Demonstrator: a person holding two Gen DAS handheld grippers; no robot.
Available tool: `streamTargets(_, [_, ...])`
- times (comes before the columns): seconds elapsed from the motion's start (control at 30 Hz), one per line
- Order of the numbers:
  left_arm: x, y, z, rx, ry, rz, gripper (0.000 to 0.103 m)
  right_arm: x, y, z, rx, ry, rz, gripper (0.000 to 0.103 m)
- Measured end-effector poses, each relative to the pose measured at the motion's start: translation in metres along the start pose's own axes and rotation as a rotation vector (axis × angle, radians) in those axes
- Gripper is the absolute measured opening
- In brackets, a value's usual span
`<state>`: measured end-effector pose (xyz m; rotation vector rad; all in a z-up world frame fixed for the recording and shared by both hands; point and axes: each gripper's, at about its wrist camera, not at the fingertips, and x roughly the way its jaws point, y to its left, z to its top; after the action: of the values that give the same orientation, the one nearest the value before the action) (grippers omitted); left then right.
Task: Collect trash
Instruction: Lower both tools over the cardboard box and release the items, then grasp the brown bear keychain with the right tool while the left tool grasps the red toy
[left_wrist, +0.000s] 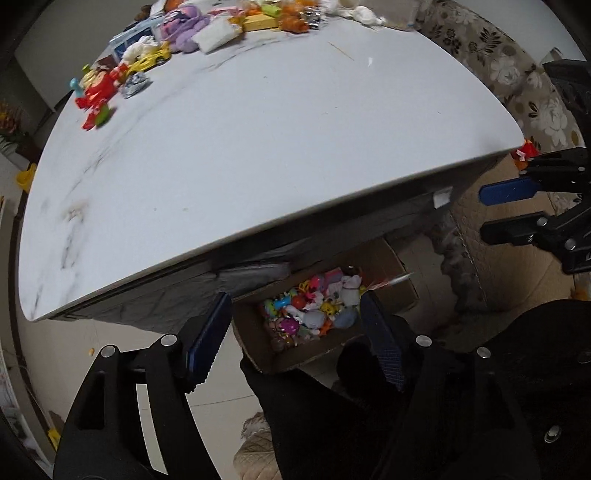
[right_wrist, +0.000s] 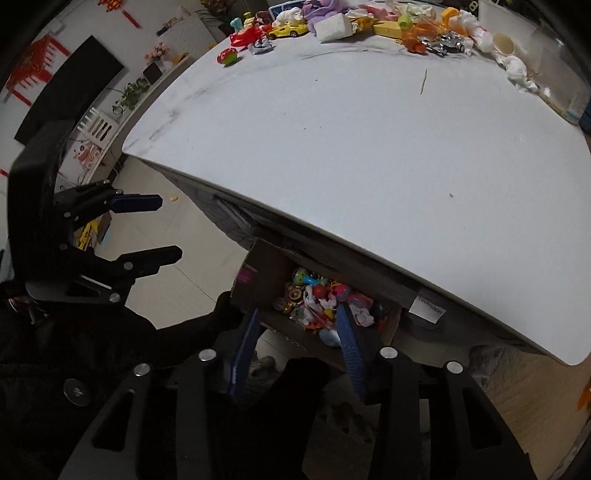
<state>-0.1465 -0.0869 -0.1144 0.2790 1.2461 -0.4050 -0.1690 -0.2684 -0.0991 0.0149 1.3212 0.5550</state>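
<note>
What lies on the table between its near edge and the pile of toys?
Mostly bare white table; only a thin stick lies before the pile of toys, in the right wrist view.

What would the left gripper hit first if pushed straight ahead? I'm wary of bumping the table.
Probably the cardboard box of small toys under the table, seen between the open fingers of the left gripper. The table edge sits just above that line; depth is unclear.
</note>
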Motion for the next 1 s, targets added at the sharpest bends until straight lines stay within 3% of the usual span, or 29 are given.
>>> streamTargets(0.13, [-0.01, 0.022, 0.008, -0.05, -0.04, 0.013, 0.071, -0.021, -0.011, 0.043, 0.002, -0.11, -0.036, 0.044])
streamTargets(0.37, [-0.023, 0.073, 0.037, -0.177, -0.105, 0.044, 0.074, -0.021, -0.052, 0.173, 0.039, -0.308, -0.196, 0.055])
streamTargets(0.4, [-0.024, 0.08, 0.042, -0.202, -0.114, 0.049, 0.078, -0.015, -0.057, 0.188, 0.043, -0.315, -0.213, 0.055])
streamTargets(0.43, [-0.024, 0.084, 0.045, -0.217, -0.12, 0.05, 0.078, -0.005, -0.066, 0.211, 0.061, -0.315, -0.229, 0.055])
streamTargets(0.6, [-0.023, 0.123, 0.067, -0.285, -0.154, 0.043, 0.078, 0.035, -0.092, 0.264, 0.13, -0.278, -0.285, 0.047])
streamTargets(0.73, [-0.017, 0.154, 0.079, -0.343, -0.162, -0.01, 0.078, 0.066, -0.096, 0.275, 0.118, -0.214, -0.359, 0.027])
streamTargets(0.87, [-0.01, 0.188, 0.09, -0.394, -0.176, -0.046, 0.078, 0.069, -0.089, 0.264, 0.154, -0.23, -0.365, 0.026])
streamTargets(1.0, [-0.002, 0.216, 0.111, -0.387, -0.2, 0.02, 0.078, 0.071, -0.08, 0.247, 0.2, -0.225, -0.312, 0.026])
